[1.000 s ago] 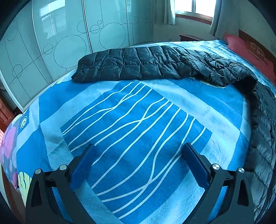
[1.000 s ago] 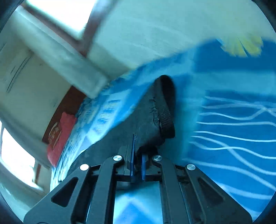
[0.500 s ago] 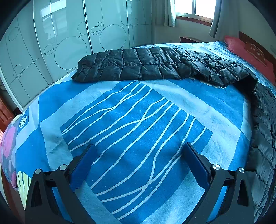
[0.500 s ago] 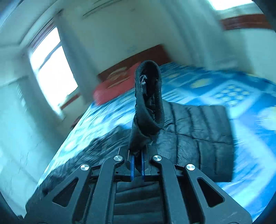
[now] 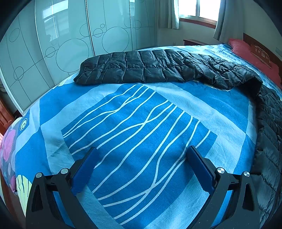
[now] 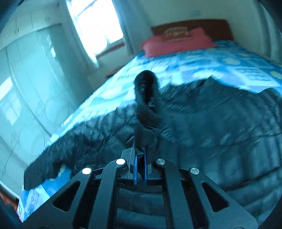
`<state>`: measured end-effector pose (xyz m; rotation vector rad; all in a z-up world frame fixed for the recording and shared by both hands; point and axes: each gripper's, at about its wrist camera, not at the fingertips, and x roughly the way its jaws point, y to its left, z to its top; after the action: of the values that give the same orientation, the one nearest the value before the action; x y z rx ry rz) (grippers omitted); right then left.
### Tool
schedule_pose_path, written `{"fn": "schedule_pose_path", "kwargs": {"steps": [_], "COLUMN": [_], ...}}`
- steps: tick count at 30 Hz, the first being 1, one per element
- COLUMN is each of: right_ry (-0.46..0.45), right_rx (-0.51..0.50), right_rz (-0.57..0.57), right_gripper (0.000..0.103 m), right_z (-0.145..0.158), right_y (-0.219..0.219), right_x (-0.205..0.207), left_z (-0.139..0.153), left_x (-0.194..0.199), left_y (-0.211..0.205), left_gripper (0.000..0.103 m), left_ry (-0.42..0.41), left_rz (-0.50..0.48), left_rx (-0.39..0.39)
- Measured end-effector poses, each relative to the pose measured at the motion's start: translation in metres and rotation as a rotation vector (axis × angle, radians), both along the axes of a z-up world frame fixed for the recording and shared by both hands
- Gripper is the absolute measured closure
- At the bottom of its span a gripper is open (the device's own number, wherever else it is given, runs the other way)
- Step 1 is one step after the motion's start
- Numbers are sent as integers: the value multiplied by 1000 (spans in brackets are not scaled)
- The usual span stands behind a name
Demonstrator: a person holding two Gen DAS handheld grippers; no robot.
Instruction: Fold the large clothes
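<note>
The jaws of the right gripper (image 6: 140, 169) are being held pressed together on a dark cuff (image 6: 147, 98) of the black quilted jacket (image 6: 220, 133), and the cuff is being carried raised above the rest of the garment; the view is blurred, so the exact seam being pinched cannot be told. The jaws of the left gripper (image 5: 141, 169) are being held wide apart with nothing between them, poised over bare bed cover (image 5: 137, 123) near the foot edge of the bed.

The task is being judged as only begun. One sleeve appears to be being brought in over the body, which is lying spread across the middle of the bed. The other sleeve (image 5: 141, 70) is being left stretched out flat toward the wardrobe-side edge, touching no gripper, and no finished fold is being shown in either view. That sleeve, and the folding of the body itself, are being reckoned as still to be done.

Around the garment, a red pillow (image 6: 176, 42) is being seen at the head edge against a wooden headboard (image 6: 193, 24). Frosted wardrobe doors (image 5: 70, 44) are standing along one side of the bed, and a curtained window (image 5: 195, 8) is letting in strong light. Nothing is being seen lying on the cover between the left gripper and the outstretched sleeve.
</note>
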<state>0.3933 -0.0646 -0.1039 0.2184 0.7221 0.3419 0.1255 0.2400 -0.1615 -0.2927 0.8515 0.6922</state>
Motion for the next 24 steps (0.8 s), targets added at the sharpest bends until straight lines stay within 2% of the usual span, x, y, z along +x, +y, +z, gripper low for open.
{"fn": "schedule_pose_path", "kwargs": {"steps": [5,9,11,12,13,14,18,20,21,22,24], "right_ry": [95,154,151,150,148,123,25,-24,-34,-33,-21], "right_rx": [-37,-45,-22,-12,-2,17,49,48,38,22,-10], "right_rz": [25,24,52,65,74,80,70,7,-46,-122,-257], "right_gripper": [97,92,81,65,39,34,34,43,57,66,69], "right_z": [-33,-41,-41,-38,-34,-24,14,31,38,42,41], "right_y": [20,24,33,34,33,28,-18,-60,-91,-128,-187], "right_x": [16,22,20,16,13,3,-24,-29,-28,-23,-13], "left_z": [0,0,0,0,0,0,0,0,0,0,0], "left_x": [0,0,0,0,1,1,1,1,1,1,2], "left_y": [0,0,0,0,0,0,0,0,0,0,0], "left_gripper": [4,4,4,4,4,4,4,4,4,4,4], "left_ry": [1,1,2,2,2,3,1,2,3,4,6], "left_rz": [0,0,0,0,0,0,0,0,0,0,0], "left_rx": [3,3,3,3,3,3,3,4,5,6,9]}}
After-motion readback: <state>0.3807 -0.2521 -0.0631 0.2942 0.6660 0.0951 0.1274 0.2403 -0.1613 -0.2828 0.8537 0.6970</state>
